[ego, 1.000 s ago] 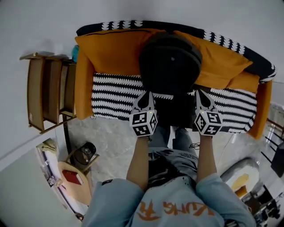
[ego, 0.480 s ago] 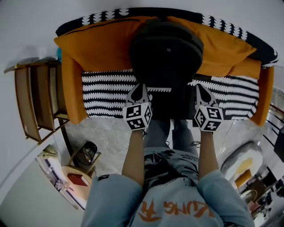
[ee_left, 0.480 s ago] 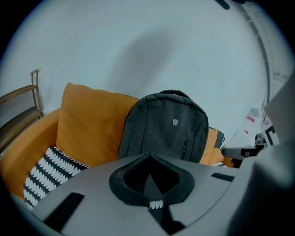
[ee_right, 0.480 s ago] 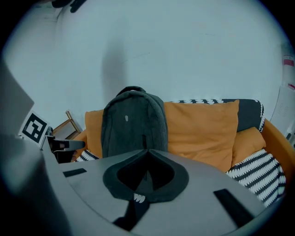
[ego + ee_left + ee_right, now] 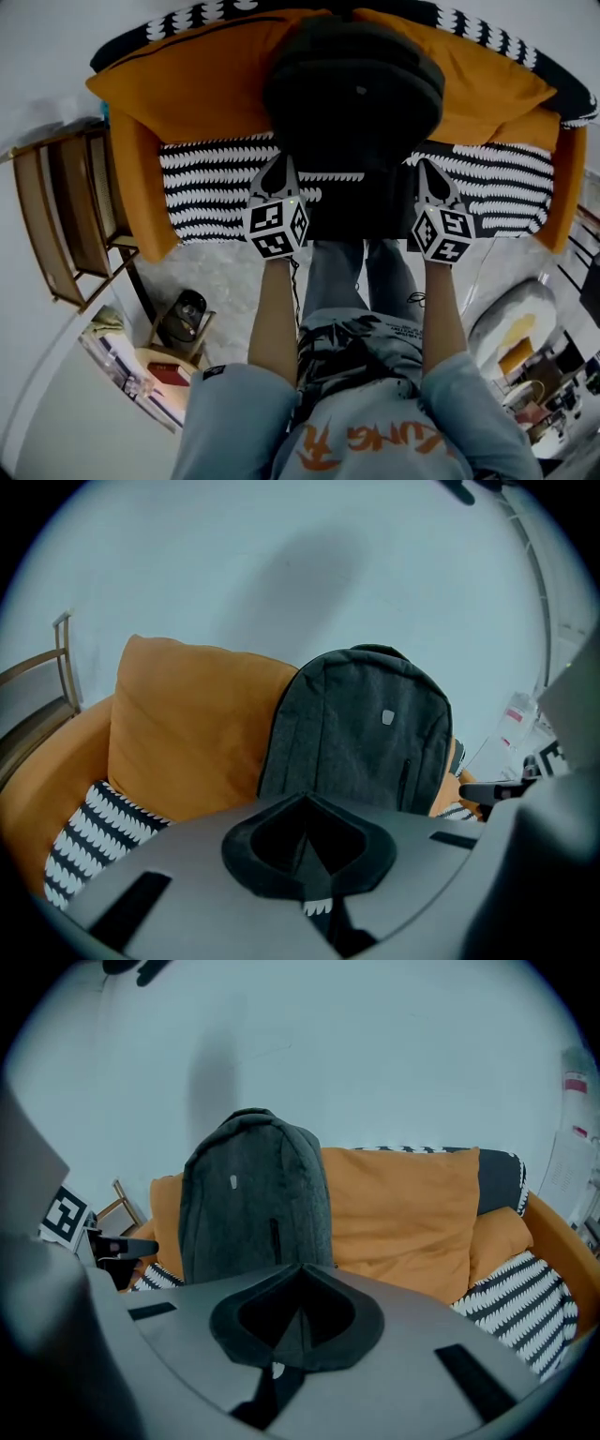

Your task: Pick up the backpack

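Backpack (image 5: 354,94) upright against the sofa's (image 5: 216,187) orange back cushions (image 5: 206,84), mid-seat, head view, both forearms (image 5: 274,319) stretched forward in parallel, left gripper (image 5: 280,164) and right gripper (image 5: 427,169) angled down flanking it, left gripper view, jaws pressed together, empty, right gripper view, jaws together, empty

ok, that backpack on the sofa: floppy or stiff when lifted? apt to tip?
The backpack stands upright and holds a rounded shape, so probably semi-stiff, not limp. It seems to lean on the orange cushion, so a push could topple it. Its grey woven fabric looks grippy.
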A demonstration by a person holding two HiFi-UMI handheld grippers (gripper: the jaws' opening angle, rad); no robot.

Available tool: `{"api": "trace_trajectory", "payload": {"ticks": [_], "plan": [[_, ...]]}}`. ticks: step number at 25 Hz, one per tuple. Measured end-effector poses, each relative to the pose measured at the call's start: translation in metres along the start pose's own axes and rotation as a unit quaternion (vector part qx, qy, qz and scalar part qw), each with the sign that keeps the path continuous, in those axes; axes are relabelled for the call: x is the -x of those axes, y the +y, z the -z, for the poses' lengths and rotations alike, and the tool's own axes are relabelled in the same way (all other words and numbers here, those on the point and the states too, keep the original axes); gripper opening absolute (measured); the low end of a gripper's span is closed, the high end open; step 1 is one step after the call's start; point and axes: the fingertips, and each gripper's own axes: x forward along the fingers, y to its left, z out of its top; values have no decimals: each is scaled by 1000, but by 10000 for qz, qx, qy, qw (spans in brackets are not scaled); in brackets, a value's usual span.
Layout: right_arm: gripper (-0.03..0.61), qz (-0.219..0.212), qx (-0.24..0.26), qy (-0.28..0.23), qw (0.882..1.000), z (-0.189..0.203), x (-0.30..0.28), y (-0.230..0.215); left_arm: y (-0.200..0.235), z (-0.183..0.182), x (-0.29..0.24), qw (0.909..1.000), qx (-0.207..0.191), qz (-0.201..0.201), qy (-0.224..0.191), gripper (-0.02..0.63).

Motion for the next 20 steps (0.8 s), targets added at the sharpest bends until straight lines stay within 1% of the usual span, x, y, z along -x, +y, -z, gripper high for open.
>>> {"api": "trace_trajectory", "payload": {"ticks": [4, 5, 6, 7, 8, 9, 10, 13, 17, 20], "plan": [[-2, 95, -52, -10, 9999, 0, -13, -5, 8, -1, -12, 9998, -174, 9, 77, 21], [13, 74, -64, 11, 10000, 1, -17, -6, 9, -1, -15, 9997, -204, 10, 96, 21], [94, 57, -81, 46, 9999, 1, -20, -6, 10, -1, -19, 9997, -223, 9, 120, 32], [127, 54, -86, 90, 9999, 2, -24, -7, 12, -1, -22, 9996, -231, 9, 150, 84], [129, 60, -74, 134, 9999, 3, -27, -8, 13, -1, -26, 9996, -231, 14, 183, 148], [136, 66, -58, 170, 9998, 4, -29, -9, 14, -1, -30, 9995, -229, 19, 210, 180], [144, 65, -48, 198, 9998, 4, -33, -10, 15, -2, -33, 9995, -229, 21, 226, 195], [179, 61, -71, 247, 9997, 5, -45, -12, 20, -7, -46, 9995, -237, 33, 205, 210], [193, 83, -131, 306, 9994, 6, -58, -11, 30, -16, -60, 9996, -208, 28, 179, 218], [201, 157, -228, 315, 9991, 5, -62, -15, 33, -23, -66, 9994, -280, 41, 218, 218]]}}
